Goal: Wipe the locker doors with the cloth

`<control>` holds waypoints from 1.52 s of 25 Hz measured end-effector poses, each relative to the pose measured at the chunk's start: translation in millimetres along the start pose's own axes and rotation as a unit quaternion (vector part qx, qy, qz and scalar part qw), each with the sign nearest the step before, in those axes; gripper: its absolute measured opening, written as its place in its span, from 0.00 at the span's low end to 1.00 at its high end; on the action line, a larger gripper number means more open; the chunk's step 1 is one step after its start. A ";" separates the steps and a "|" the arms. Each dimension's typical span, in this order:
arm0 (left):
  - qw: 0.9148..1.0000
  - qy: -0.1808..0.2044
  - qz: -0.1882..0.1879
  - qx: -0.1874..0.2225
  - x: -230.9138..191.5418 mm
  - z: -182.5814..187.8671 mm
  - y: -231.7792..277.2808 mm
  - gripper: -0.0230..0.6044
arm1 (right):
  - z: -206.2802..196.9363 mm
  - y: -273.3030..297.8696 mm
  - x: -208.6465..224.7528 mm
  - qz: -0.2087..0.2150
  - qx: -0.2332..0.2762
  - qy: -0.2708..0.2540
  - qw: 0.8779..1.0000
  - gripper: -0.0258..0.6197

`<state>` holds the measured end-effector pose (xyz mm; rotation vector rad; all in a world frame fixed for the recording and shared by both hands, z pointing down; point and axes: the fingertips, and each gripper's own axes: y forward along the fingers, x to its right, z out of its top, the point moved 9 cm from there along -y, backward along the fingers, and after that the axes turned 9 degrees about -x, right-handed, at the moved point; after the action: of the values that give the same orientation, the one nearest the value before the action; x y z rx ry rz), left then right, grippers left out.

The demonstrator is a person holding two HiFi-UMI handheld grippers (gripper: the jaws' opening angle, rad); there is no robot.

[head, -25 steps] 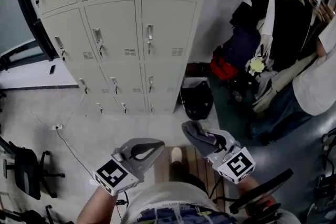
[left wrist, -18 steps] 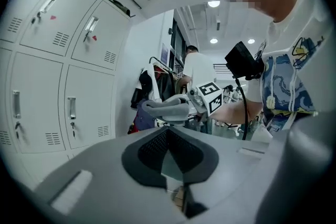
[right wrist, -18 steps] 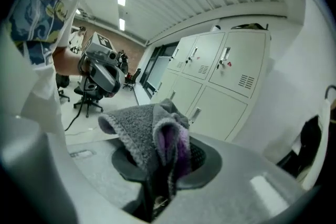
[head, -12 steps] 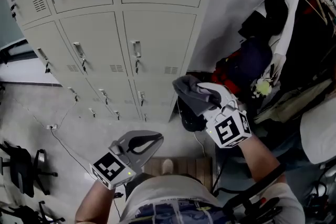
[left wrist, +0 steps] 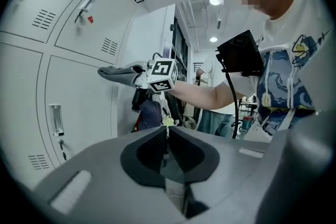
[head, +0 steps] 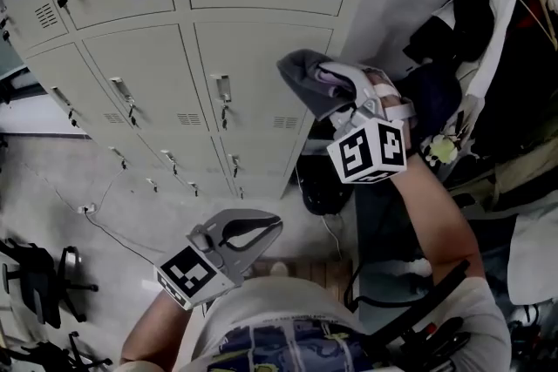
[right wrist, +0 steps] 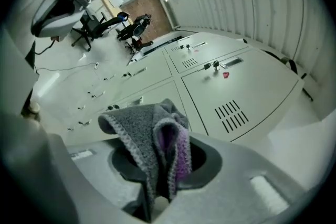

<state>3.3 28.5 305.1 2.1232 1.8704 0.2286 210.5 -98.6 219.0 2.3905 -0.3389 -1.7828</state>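
Note:
A grey cloth with a purple inner fold (head: 312, 76) is pinched in my right gripper (head: 338, 90), which is shut on it and raised in front of the pale locker doors (head: 261, 57). In the right gripper view the cloth (right wrist: 152, 136) bulges up from the jaws, with a vented door (right wrist: 236, 92) beyond. The left gripper view shows the cloth (left wrist: 119, 73) close to the lockers (left wrist: 63, 86); I cannot tell whether it touches. My left gripper (head: 258, 231) hangs low near my waist, shut and empty (left wrist: 167, 145).
A rack of hanging coats and bags (head: 488, 48) crowds the right side. A black bag (head: 321, 186) lies on the floor by the lockers' right corner. Office chairs (head: 39, 274) stand at the far left, and a cable (head: 105, 226) trails across the floor.
My right gripper has risen with the cloth from waist height up to the middle locker row. The lockers now appear closer. The left gripper has hardly moved.

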 end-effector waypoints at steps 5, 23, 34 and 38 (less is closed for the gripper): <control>1.000 -0.008 -0.010 0.006 -15.3 -0.9 1.6 0.07 | -2.9 28.1 27.2 -0.038 -0.013 -0.050 0.998 0.18; 1.000 -0.011 -0.009 -0.006 -44.7 -1.2 -1.2 0.06 | -40.8 80.3 -42.4 0.027 -0.042 -0.058 0.997 0.18; 1.000 -0.004 -0.008 -0.017 -51.1 3.4 6.9 0.06 | -64.8 108.7 -129.6 0.088 -0.064 -0.054 0.993 0.18; 1.000 -0.008 -0.005 -0.012 -52.1 2.3 10.2 0.06 | -74.5 119.3 -160.9 0.116 -0.072 -0.047 0.989 0.18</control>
<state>6.4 -24.3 310.4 2.0930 1.8600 0.2311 226.6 -173.1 418.7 2.0797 -0.4618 -1.7522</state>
